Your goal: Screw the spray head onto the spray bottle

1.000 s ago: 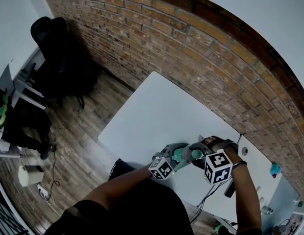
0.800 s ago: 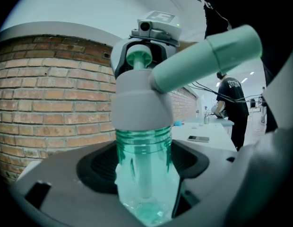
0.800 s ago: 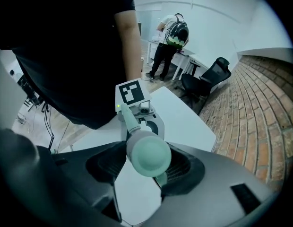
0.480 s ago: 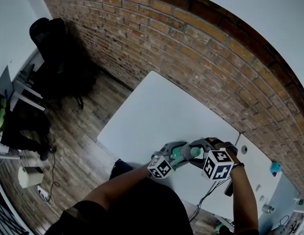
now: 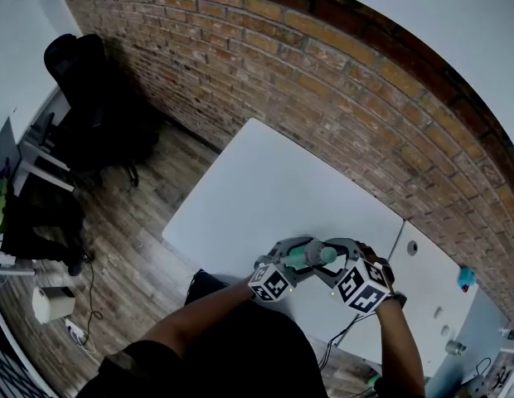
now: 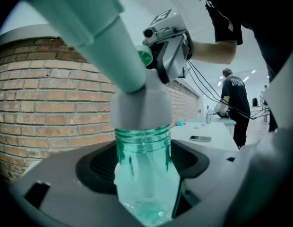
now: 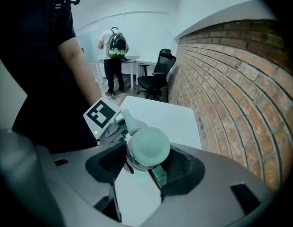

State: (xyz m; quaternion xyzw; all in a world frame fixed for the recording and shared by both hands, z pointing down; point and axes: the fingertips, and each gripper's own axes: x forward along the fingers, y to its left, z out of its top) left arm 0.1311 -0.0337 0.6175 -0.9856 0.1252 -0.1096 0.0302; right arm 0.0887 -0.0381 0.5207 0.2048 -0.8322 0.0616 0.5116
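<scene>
Above the table's near edge, the left gripper pinched the bottle. The right gripper clamped the spray head on the bottle's neck, the two in line.

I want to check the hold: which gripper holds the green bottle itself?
The left gripper clamps the green bottle below its neck; the right gripper holds only the spray head.

White tabletop beneath the left tongs, red brick wall beyond. Wooden plank floor to the left, black office chair farther off.
</scene>
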